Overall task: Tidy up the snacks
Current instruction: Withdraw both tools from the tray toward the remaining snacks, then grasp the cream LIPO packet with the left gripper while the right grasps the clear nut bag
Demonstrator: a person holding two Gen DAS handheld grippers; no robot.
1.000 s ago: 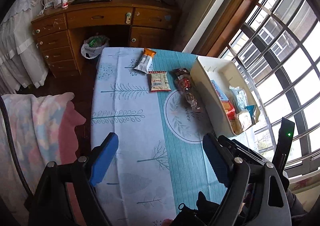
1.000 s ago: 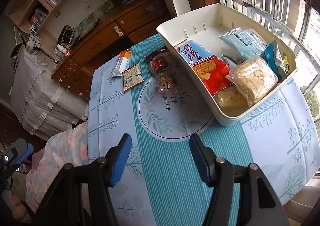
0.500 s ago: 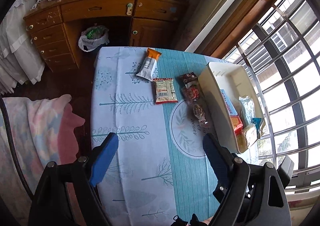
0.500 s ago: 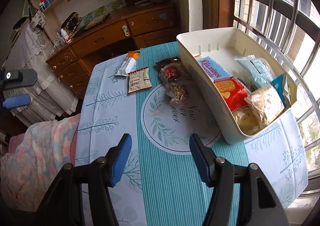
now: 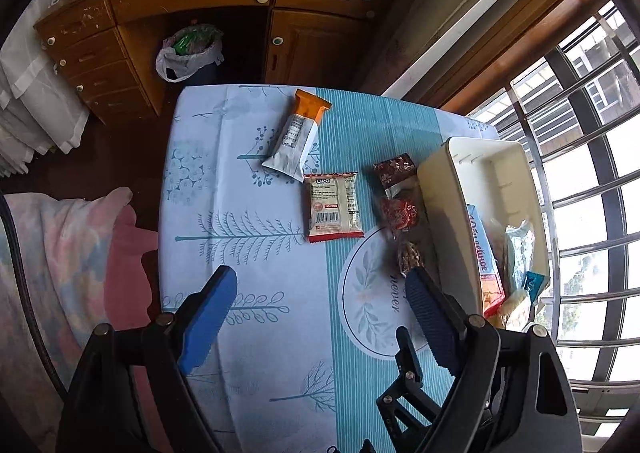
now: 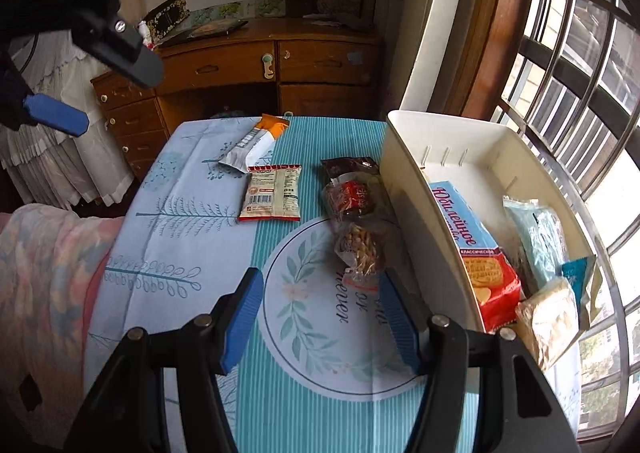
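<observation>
Right gripper (image 6: 322, 319) nearest the clear cellophane nut-and-candy bag (image 6: 356, 221).
I am seeing both grippers' fingers released and empty; the bag is lying just ahead, long axis pointing away, beside the cream plastic bin (image 6: 404, 189).

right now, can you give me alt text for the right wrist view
The right gripper hangs open and empty above a blue patterned tablecloth, pointing at a clear bag of nuts beside a cream bin already holding several snack packets. Two more packets lie further back.

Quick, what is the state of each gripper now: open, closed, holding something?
Left gripper: open, holding nothing.
Right gripper: open, holding nothing.
</observation>
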